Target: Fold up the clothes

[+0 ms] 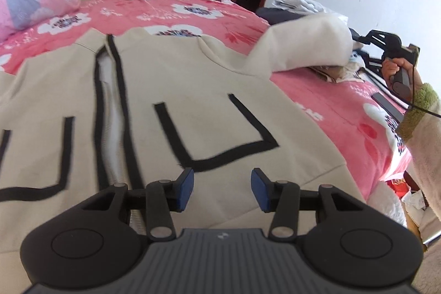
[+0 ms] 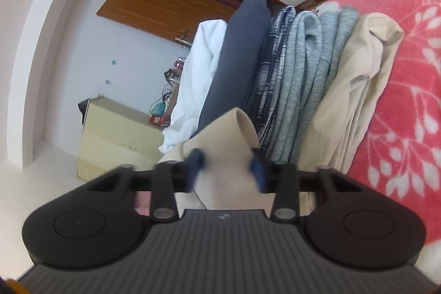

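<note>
Left wrist view: your left gripper has its blue pads spread with nothing between them, hovering over the hem of the beige jacket — the garment lies flat on the pink floral bedspread, zipper at 10 o'clock. At 2 o'clock your right hand lifts the sleeve. Right wrist view: your right gripper pinches that sleeve between blurred pads — a stack of folded clothes stands at 12 o'clock.
</note>
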The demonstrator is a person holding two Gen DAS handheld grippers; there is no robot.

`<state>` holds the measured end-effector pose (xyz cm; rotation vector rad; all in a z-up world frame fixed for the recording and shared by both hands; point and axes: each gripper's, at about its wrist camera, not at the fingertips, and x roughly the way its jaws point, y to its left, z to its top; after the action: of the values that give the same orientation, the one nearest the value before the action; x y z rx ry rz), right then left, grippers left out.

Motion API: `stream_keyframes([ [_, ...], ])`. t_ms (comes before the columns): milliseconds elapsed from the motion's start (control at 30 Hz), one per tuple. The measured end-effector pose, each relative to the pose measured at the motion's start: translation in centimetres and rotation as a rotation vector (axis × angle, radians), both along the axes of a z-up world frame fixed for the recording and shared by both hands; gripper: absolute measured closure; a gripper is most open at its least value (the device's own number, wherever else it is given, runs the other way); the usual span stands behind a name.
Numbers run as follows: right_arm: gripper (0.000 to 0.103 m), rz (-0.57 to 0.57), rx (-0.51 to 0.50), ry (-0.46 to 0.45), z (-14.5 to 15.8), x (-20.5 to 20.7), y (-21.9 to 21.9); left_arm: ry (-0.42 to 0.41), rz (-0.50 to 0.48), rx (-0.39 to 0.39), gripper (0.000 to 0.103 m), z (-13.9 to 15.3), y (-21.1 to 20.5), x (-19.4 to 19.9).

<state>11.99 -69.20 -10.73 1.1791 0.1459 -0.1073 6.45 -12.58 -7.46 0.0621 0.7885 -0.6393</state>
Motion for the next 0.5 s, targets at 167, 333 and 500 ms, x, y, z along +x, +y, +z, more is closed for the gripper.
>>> stream_keyframes([
  [167,0.093,0.013,-0.077,-0.072,2.5,-2.0,1.5,0.01,0.009,-0.015,0.056,-0.3,0.2,-0.8],
  [333,0.093,0.126,-0.198,-0.179,8.0,-3.5,5.9,0.013,0.058,-0.043,0.056,-0.2,2.0,-1.3],
  [500,0.093,0.328,-0.343,-0.246,12.8,-3.3,14.2,0.009,0.125,-0.085,0.056,0.3,4.6,-1.8],
])
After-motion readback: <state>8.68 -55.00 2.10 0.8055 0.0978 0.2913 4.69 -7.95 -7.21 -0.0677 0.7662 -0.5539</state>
